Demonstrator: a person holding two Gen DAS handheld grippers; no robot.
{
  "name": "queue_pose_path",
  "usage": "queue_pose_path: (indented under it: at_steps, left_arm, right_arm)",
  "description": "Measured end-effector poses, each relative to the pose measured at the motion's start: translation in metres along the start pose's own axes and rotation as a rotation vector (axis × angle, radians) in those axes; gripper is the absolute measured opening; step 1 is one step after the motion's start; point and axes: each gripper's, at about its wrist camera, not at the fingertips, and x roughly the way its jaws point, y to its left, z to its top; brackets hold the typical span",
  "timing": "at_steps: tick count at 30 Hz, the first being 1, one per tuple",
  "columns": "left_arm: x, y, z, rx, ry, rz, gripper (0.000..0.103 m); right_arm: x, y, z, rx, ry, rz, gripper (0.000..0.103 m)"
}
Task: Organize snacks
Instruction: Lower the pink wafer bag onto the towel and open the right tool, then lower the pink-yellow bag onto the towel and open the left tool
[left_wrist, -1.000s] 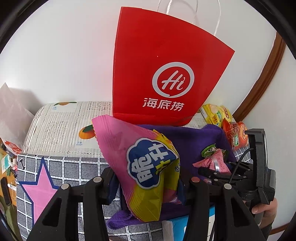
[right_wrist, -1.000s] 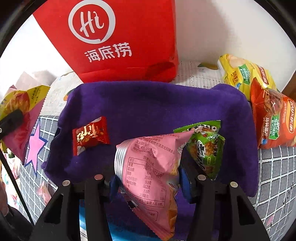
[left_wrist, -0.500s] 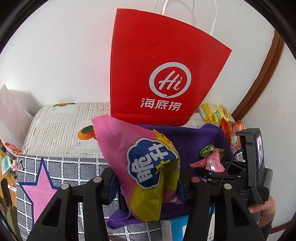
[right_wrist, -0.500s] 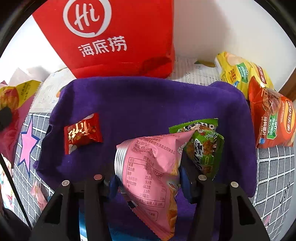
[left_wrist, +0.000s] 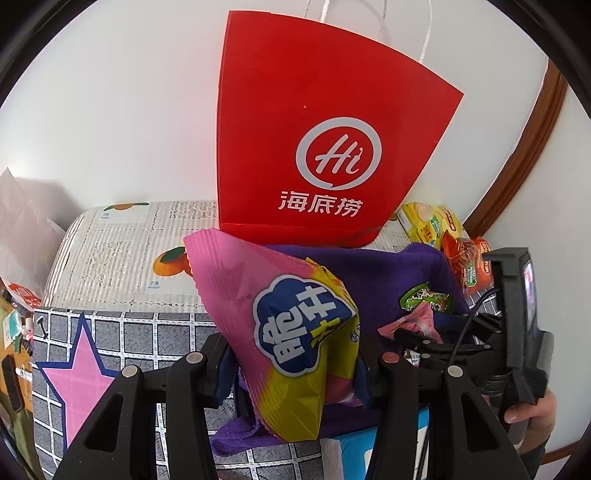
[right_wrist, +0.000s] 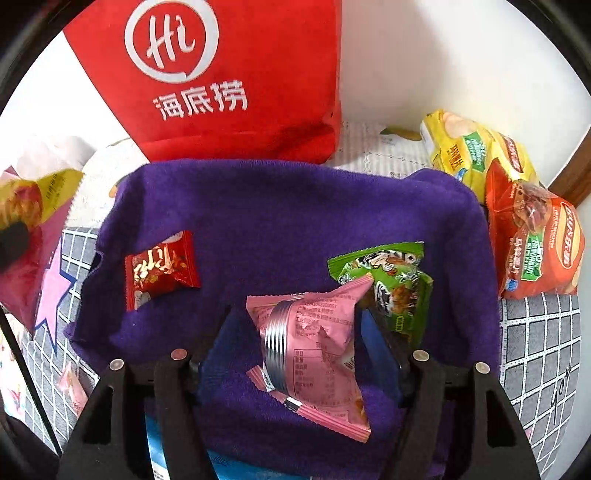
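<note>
My left gripper (left_wrist: 291, 369) is shut on a large pink and yellow snack bag (left_wrist: 280, 332), held up over the left edge of the purple cloth (left_wrist: 388, 280). My right gripper (right_wrist: 299, 332) points down at the purple cloth (right_wrist: 277, 221), and its jaws are opening. A small pink packet (right_wrist: 314, 350) lies tilted on the cloth between its fingers; the left pad stands apart from it. Beside it lies a green packet (right_wrist: 391, 284). A small red packet (right_wrist: 159, 269) rests on the cloth further left.
A tall red paper bag (right_wrist: 229, 74) stands against the wall behind the cloth. A yellow chip bag (right_wrist: 472, 151) and an orange one (right_wrist: 535, 251) lie at the right. The checked cover has a pink star (left_wrist: 81, 369). A hand (left_wrist: 528, 410) holds the right gripper.
The right gripper's jaws have widened, and the pink packet has dropped from upright between the pads to lying tilted on the purple cloth. The left gripper and its bag have stayed put.
</note>
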Motion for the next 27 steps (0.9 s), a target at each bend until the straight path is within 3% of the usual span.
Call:
queue_pose_path:
  at_steps: [11,17,27]
  left_arm:
    - [0.021,-0.020,-0.009,0.050,0.046,0.021,0.048]
    - [0.039,-0.036,-0.017,0.088,0.086,0.029,0.048]
    - [0.064,-0.049,-0.028,0.122,0.160,0.049,0.048]
  right_arm:
    - [-0.058,-0.005,0.002,0.018,-0.148,-0.010,0.072]
    - [-0.084,-0.016,0.000,0.054,-0.208,0.029,0.072]
    - [-0.089,-0.015,-0.003,0.055,-0.223,0.045,0.073]
